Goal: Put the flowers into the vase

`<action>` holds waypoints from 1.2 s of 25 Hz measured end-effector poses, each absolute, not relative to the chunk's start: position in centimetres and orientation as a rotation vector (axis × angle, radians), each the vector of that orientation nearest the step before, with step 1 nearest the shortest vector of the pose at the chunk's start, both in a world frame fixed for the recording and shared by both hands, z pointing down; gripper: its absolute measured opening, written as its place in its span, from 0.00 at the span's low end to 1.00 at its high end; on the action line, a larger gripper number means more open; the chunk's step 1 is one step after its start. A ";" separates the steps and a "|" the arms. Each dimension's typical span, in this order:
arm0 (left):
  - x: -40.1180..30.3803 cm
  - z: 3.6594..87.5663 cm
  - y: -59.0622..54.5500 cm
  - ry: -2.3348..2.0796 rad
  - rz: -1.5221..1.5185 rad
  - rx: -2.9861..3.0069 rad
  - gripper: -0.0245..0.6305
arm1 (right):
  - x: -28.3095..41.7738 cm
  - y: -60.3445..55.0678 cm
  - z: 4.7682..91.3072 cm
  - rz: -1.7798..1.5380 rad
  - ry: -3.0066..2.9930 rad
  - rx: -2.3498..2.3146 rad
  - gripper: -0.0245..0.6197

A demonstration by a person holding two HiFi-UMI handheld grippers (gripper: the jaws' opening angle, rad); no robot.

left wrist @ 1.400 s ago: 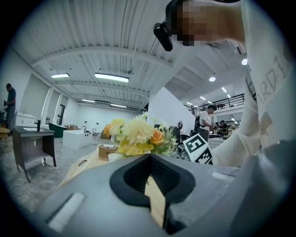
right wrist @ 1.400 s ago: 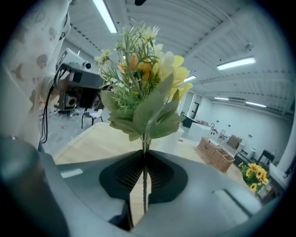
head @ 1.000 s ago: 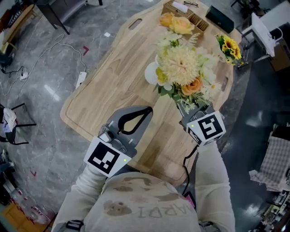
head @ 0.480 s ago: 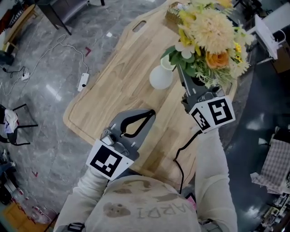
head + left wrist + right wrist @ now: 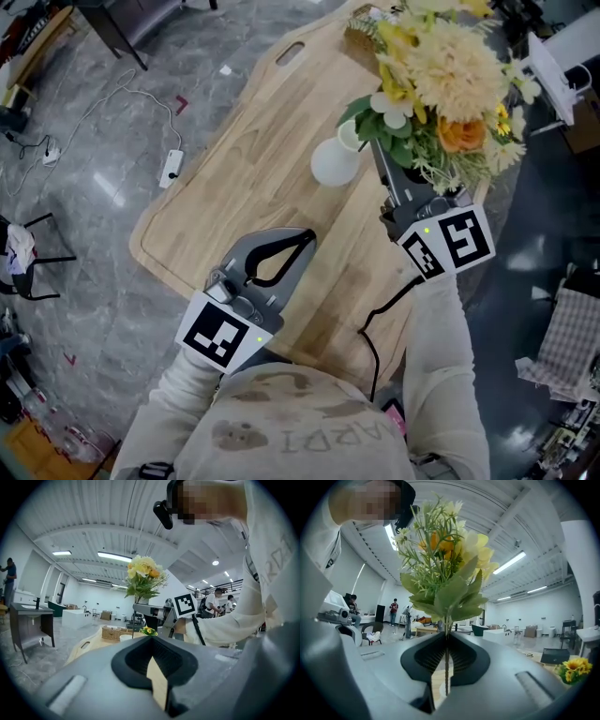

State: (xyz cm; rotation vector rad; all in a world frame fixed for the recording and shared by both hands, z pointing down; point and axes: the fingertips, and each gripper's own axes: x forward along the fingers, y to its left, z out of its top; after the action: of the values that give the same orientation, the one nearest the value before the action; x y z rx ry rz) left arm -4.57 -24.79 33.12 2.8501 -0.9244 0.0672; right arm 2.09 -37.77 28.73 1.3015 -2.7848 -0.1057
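Leftmost, the left gripper (image 5: 298, 240) sits over the wooden surface (image 5: 225, 178), jaws together with nothing between them. Right of it a white vase (image 5: 334, 162) stands on the surface. Just beside the vase, the right gripper (image 5: 389, 178) is clamped on the stems of the flowers (image 5: 445, 80), holding them upright.

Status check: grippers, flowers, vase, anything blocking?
Right gripper shut on bouquet stem, blooms up. Left gripper shut, empty. Vase upright on table, bouquet not yet in it. No obstacle seen by vase.
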 end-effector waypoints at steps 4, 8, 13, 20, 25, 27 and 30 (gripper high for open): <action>-4.3 33.2 -24.7 -0.912 0.061 2.858 0.04 | 1.9 -37.7 28.0 -0.112 -2.801 1.313 0.12; -4.2 33.2 -24.4 -0.918 0.059 2.857 0.04 | 2.3 -38.3 29.2 -0.107 -2.784 1.337 0.12; -4.5 33.4 -24.7 -0.941 0.071 2.841 0.04 | 2.7 -39.6 32.5 -0.045 -2.737 1.366 0.12; -5.4 34.1 -25.3 -0.957 0.080 2.831 0.04 | 2.6 -40.4 36.7 0.048 -2.657 1.382 0.12; -5.5 34.3 -25.2 -0.953 0.086 2.831 0.04 | 2.9 -40.4 39.4 0.096 -2.596 1.378 0.13; -5.5 34.4 -25.2 -0.954 0.090 2.828 0.04 | 3.1 -40.2 39.9 0.099 -2.588 1.379 0.14; -5.5 34.5 -25.1 -0.955 0.097 2.825 0.04 | 3.3 -40.1 39.9 0.104 -2.590 1.394 0.14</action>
State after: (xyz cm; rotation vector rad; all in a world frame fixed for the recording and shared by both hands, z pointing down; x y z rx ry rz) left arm -5.54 -25.14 34.53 2.8254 -0.9548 0.0969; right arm 3.30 -40.10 39.93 1.3939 -2.5901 0.1035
